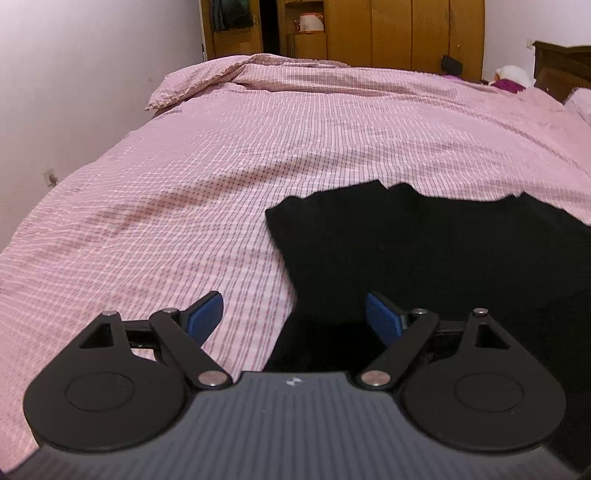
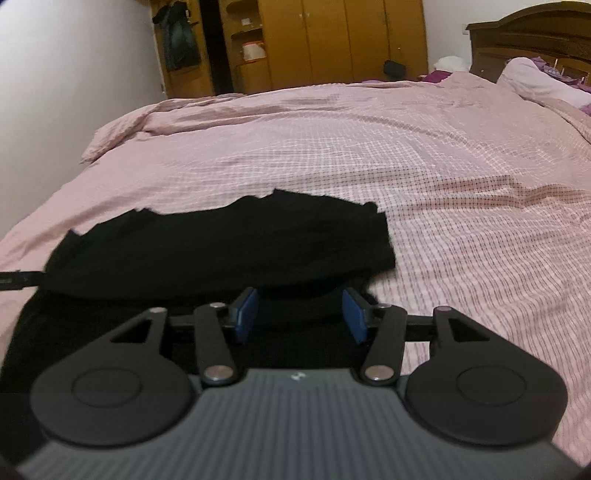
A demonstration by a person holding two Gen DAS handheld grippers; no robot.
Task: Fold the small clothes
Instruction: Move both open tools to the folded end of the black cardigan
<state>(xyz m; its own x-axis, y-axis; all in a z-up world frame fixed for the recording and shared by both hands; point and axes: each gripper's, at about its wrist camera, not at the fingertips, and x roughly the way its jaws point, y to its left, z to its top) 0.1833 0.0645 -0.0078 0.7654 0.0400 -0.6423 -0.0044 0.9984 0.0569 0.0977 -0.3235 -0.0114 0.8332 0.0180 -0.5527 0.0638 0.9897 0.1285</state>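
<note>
A small black garment (image 1: 424,251) lies on the pink checked bedcover (image 1: 184,206), partly folded over itself; it also shows in the right wrist view (image 2: 229,240). My left gripper (image 1: 293,314) is open and empty, low over the garment's left edge, its left finger over the bedcover and its right finger over black cloth. My right gripper (image 2: 301,312) is open over the garment's near right part, with black cloth between and below its blue pads (image 2: 246,314). I cannot tell whether it touches the cloth.
The bedcover (image 2: 461,206) stretches far ahead and to the right. Its bunched corner (image 1: 192,88) lies at the far left. A wooden wardrobe (image 1: 388,33) stands behind, a dark headboard (image 2: 528,40) and pillow (image 2: 535,79) at far right. A wall (image 1: 74,92) runs along the left.
</note>
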